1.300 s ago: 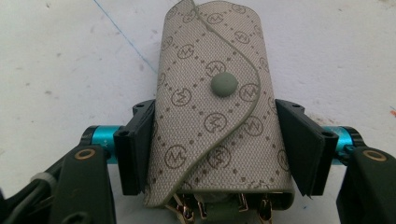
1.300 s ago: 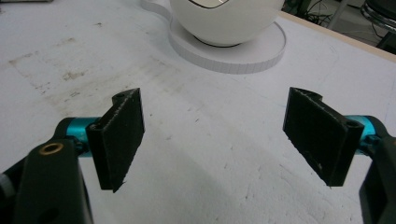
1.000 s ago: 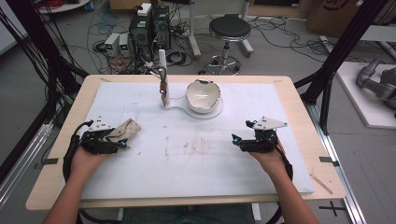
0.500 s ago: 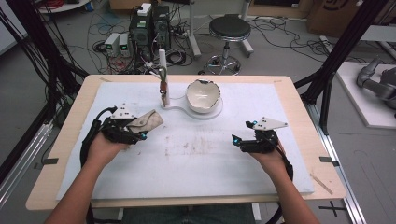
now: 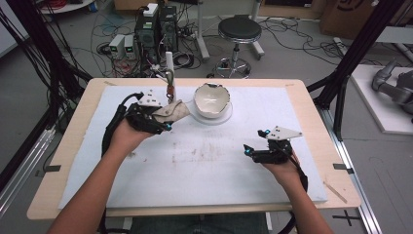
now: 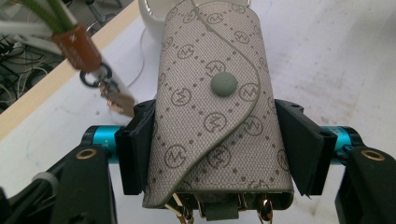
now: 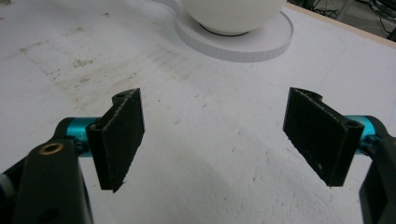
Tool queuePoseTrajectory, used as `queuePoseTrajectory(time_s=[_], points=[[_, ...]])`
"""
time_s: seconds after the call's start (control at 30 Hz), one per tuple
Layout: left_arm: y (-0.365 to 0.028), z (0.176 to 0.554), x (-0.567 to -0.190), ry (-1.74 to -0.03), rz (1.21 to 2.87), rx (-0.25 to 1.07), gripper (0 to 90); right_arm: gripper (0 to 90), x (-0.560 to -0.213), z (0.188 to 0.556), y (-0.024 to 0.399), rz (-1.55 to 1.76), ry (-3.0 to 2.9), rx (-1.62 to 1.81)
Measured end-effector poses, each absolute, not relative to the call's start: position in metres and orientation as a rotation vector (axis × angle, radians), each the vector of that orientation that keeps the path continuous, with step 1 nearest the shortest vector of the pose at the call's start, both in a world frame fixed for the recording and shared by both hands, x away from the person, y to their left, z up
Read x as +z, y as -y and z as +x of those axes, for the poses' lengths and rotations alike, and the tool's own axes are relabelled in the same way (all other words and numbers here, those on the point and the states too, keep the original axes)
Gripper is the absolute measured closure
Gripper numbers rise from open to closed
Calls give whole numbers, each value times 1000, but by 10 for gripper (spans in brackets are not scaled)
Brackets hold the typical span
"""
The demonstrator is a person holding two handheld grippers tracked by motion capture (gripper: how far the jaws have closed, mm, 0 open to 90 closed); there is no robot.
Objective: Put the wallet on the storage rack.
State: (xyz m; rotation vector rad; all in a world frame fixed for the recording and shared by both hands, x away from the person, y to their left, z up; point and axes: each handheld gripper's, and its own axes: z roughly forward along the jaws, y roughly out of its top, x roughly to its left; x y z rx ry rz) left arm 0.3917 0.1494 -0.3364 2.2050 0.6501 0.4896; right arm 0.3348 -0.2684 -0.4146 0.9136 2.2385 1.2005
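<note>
Left gripper [image 5: 163,118] is clamping a beige patterned key pouch [image 5: 171,111] between both jaws, holding it off the white table mat [image 5: 204,170] just left of the white bowl [image 5: 212,99] on its round base. Pouch flap is snapped shut; metal hooks are hanging out of its near end. Right gripper [image 5: 255,144] is sitting on the mat at right, jaws standing wide apart and gripping nothing

Black two-jaw left gripper [image 6: 217,154] and right gripper [image 7: 212,135]: flat black pads, turquoise anodised rails, brass-ringed screw holes, trailing black cables.
</note>
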Motion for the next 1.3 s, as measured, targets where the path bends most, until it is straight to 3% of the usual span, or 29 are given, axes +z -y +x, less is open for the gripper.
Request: queuePoseTrajectory(time_s=[0.57,1.3], points=[[-90,437,-318,-579,2251,482,342,210,-416,334,268,920,-2248,1211],[-41,486,-339,-599,2390,423,341,210,-419,337,267,913,-2262,1210]])
